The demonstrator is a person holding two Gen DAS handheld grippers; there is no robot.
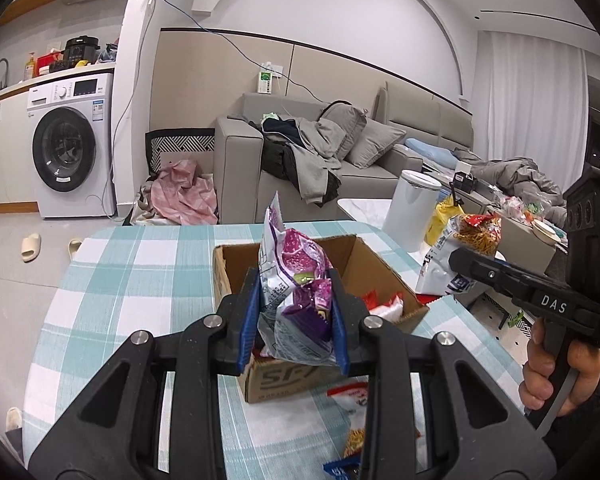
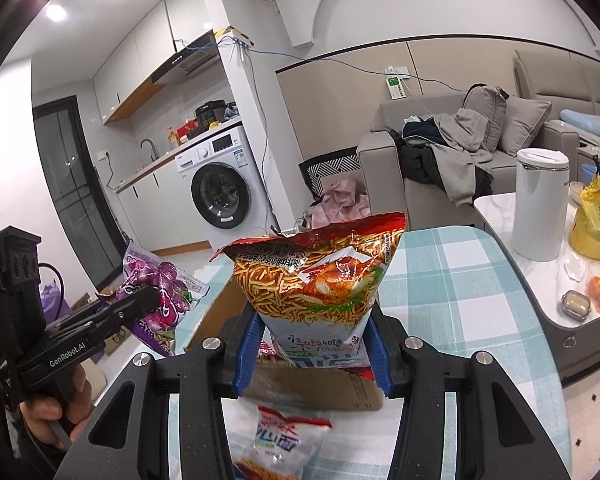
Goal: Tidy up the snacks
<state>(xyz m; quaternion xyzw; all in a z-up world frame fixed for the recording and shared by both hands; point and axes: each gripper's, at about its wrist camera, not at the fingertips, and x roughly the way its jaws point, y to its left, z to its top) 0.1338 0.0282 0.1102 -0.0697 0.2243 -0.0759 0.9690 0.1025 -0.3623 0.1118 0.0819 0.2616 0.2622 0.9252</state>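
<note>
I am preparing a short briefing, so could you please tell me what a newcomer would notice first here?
Two lifted snack bags stand out: the left claw clamps a purple bag above the open cardboard box, and the right claw clamps a red-and-orange bag of fried sticks over the checked tablecloth.

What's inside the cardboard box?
Inside the box a red-and-white snack pack shows near one corner. The purple bag held in front hides the rest.
</note>
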